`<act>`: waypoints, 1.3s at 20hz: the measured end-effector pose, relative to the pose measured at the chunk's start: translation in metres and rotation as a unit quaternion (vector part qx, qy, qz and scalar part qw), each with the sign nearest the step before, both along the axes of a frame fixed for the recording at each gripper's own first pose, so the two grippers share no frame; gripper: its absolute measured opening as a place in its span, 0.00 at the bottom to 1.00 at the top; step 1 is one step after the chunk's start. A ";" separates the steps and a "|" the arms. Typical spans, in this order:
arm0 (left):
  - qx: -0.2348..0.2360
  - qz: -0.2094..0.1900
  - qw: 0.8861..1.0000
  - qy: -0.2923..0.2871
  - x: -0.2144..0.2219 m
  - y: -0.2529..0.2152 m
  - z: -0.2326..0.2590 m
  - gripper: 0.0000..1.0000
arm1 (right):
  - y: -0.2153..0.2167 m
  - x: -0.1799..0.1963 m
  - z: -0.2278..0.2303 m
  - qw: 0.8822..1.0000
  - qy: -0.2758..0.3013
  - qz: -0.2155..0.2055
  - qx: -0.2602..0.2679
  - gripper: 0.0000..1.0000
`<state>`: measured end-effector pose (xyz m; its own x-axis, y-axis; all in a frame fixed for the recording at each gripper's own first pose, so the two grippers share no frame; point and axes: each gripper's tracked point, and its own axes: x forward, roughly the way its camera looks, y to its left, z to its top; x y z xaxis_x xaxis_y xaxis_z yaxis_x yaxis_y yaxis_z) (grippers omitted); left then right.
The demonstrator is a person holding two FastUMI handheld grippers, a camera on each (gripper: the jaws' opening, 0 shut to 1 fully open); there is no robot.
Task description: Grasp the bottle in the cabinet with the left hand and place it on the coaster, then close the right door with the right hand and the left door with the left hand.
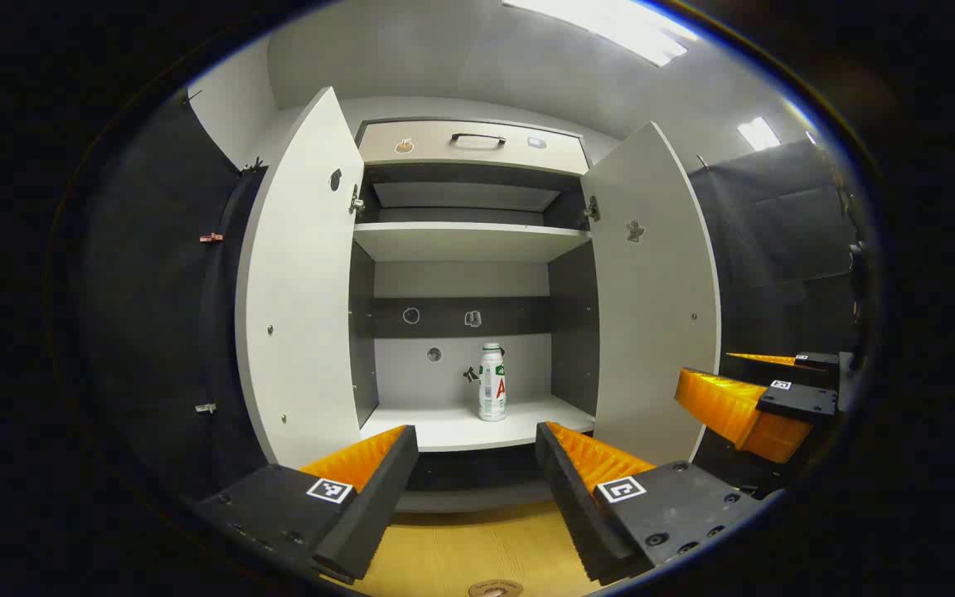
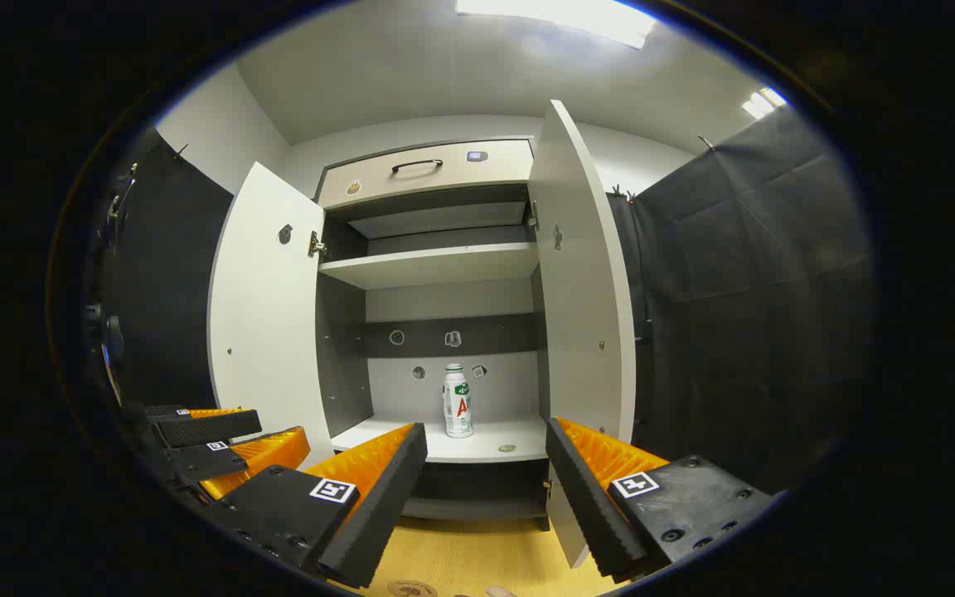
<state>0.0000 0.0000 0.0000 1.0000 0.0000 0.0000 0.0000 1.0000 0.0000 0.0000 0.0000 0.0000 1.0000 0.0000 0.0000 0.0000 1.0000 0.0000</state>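
Upright on the lower shelf [image 1: 453, 427] of an open cabinet [image 1: 469, 249], a small white drink bottle [image 1: 492, 383] with a white cap waits well back from the shelf's front edge, apart from both hand-held grippers. Facing it squarely, the left hand-held gripper [image 1: 477, 477] has its jaws spread wide and empty, the bottle framed in the gap between them but still well ahead. Beside it, the right hand-held gripper [image 2: 486, 489] is likewise spread and carries nothing, looking in from the right-door side. Both doors, the left door [image 1: 303, 282] and the right door [image 1: 652, 290], stand swung outward, leaving a clear lane to the shelf. A round coaster [image 1: 496, 589] peeks in at the near edge of the wooden counter [image 1: 477, 547], just below the left gripper.

Judging by this, the reach for the bottle is the step in hand. Done well, it likely means going straight in between the doors, keeping the fingers level and wide until they flank the bottle's body below the cap, then closing evenly so the slim bottle is not nudged over. Clipping the right door's edge, close beside the lane, looks the main hazard.
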 end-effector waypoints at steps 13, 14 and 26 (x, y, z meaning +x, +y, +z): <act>0.003 -0.012 1.000 0.009 0.005 0.002 -0.010 0.92 | 0.010 0.001 -0.001 1.000 -0.001 0.004 -0.009 0.96; 0.003 -0.012 1.000 0.011 0.006 0.003 -0.012 0.92 | 0.011 0.002 -0.001 1.000 0.000 0.004 -0.012 0.96; 0.013 -0.055 0.998 -0.006 0.024 0.028 -0.004 0.92 | 0.026 -0.011 0.000 1.000 0.005 -0.028 -0.013 0.96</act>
<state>0.0240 0.0282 -0.0040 0.9938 -0.1105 0.0113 0.1102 0.9935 0.0275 -0.0106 0.0257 -0.0004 0.9984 -0.0554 -0.0098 0.0551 0.9981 -0.0264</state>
